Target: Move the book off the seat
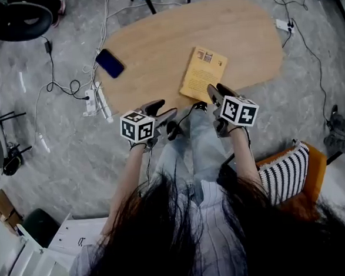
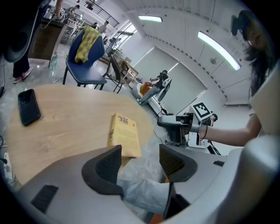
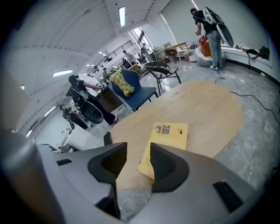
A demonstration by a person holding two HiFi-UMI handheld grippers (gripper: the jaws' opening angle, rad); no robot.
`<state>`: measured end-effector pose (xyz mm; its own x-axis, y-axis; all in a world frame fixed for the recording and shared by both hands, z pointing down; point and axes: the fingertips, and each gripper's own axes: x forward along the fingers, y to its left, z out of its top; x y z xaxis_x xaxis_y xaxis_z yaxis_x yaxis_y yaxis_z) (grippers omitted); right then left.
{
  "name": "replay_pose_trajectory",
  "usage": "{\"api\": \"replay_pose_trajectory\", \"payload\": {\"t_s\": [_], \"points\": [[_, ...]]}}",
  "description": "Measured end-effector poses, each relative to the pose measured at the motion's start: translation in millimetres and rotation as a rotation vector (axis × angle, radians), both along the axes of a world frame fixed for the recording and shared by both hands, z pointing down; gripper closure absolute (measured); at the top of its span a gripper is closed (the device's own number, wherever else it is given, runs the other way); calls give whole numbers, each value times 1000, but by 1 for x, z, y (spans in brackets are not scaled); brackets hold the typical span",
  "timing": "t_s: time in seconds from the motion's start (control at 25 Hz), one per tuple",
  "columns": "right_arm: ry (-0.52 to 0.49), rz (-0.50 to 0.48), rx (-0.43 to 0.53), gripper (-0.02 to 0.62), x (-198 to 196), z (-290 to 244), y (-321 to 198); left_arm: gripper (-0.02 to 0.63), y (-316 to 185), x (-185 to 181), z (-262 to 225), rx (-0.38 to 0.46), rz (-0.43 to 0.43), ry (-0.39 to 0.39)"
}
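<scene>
A yellow book lies flat on the wooden table, close to the edge nearest the person, well apart from the orange chair and its striped cushion at the person's right. Going by how things lie, the move off the seat looks done. The right gripper hangs just behind the book's near end with its jaws parted and nothing but table and book cover showing through the gap. The left gripper waits beside it, jaws likewise apart and empty. What is left appears to be a clean withdrawal: the right tongs should lift straight up and back with the jaws kept wide, so that neither pad catches the cover and drags the book toward the edge, where its near corner sits with little table to spare. The left tongs have no call to reach in and are best held where they are, clear of the dark phone at the table's far left. As for writing, the cover carries a small block of pictures at the top and lines of print below, all too small to read. The cubes on both tongs bear black-and-white square patterns, not lettering, and no brand shows on the phone.
</scene>
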<state>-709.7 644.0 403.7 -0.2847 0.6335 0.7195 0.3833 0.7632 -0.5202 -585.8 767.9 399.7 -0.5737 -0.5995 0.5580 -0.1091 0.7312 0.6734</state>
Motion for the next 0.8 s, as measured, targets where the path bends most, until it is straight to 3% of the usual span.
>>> {"api": "replay_pose_trajectory", "payload": {"t_s": [0.44,0.6,0.8], "points": [[-126,-92,-136,425,43,-124,39,386,5,18,-127,-75,12,-219],[-181,-143,-140,436,63,-160,44,405,6,25,-167,-97,7,-297],[-215,-128,-157,466,80,-187,45,413,3,36,-194,-127,23,-352]]}}
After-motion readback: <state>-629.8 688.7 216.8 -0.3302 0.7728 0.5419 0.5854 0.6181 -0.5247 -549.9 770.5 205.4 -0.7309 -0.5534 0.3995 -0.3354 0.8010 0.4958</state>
